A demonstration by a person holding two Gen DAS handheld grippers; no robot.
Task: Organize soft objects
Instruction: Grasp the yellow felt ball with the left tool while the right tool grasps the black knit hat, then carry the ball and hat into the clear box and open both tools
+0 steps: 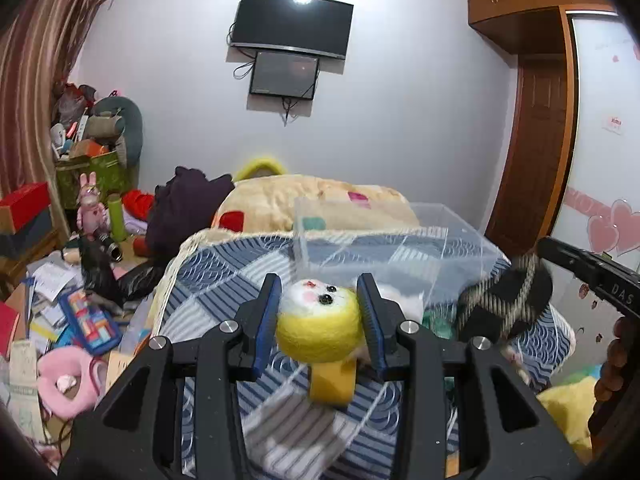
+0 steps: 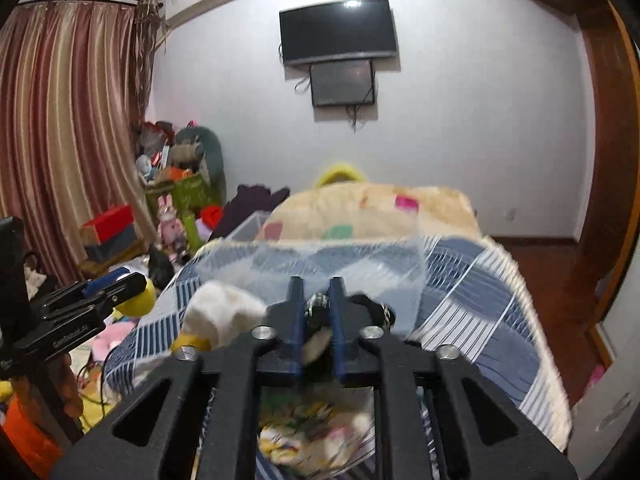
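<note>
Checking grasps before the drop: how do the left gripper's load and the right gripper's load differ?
Left gripper holds a yellow-and-white felt toy; right gripper holds a black rope-trimmed soft item. The toy is round and fills the half-open jaws; the black item is pinched thin between nearly closed jaws. The toy is bright with a face; the other is dark and blurred. Both are clamped above the bed, near the clear plastic bin.

A bed [image 1: 224,276] covered by a blue-and-white patterned quilt is seen. A clear plastic box [image 1: 400,236] is set on it toward the far edge, before a folded cream blanket [image 1: 304,200].
</note>
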